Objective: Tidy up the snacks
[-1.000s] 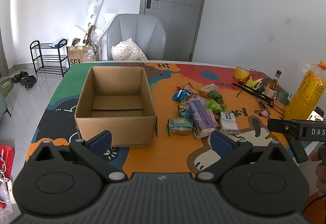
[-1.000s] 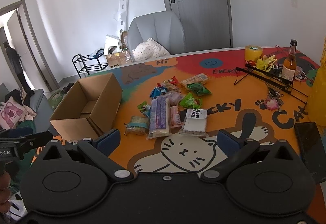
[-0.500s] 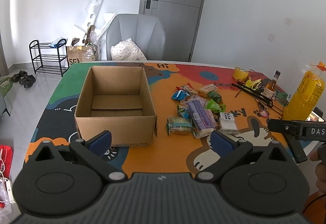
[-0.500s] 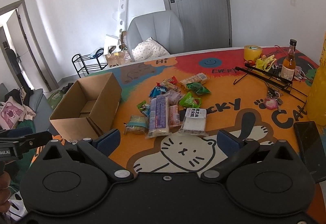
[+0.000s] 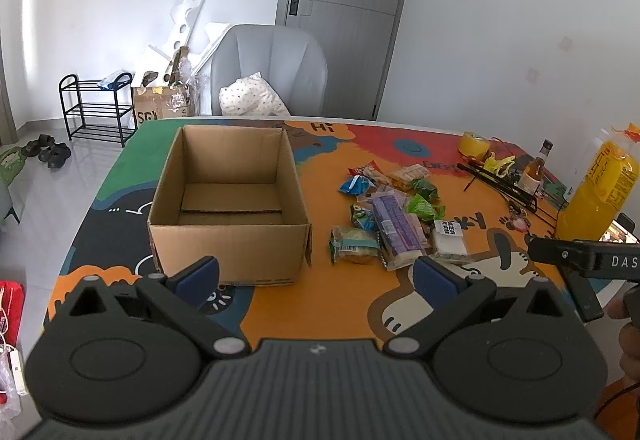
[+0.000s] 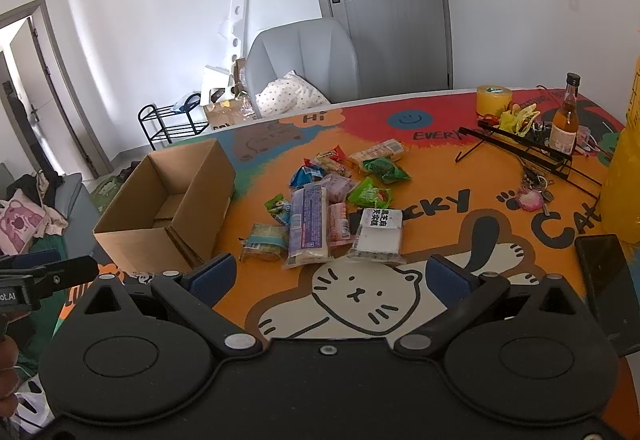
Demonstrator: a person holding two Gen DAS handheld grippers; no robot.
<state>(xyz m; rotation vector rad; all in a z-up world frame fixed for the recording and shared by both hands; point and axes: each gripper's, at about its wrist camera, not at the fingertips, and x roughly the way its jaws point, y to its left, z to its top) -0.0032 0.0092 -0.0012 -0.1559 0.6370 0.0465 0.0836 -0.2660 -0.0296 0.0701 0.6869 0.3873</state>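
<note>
On the counter, location of goods: snack pile point(image 5: 394, 218) lies right of the cardboard box point(image 5: 230, 200), near it but apart; nothing seen inside the box.
Left gripper point(image 5: 316, 274): jaws spread wide, holding nothing, hovering short of the box's near wall.
Right gripper point(image 6: 328, 274): jaws likewise released and empty, facing the near edge of the pile.
Step in hand: judged to be the first pick; no packet is yet gripped.
Method advised: start with an outlying packet such as the white packet point(image 6: 378, 236) or the pale green packet point(image 6: 266, 242); close across the narrow side, lift clear before crossing to the box.
Risk: the long purple packet point(image 6: 308, 226) overlaps neighbours and may drag them.
Legible writing: counter print reads "Hi", "EVERY", "CKY" and "CA"; "DAS" on the right gripper body as seen from the left wrist.
Illegible: Chinese characters on the white packet's label; yellow bottle point(image 5: 600, 192) print.
</note>
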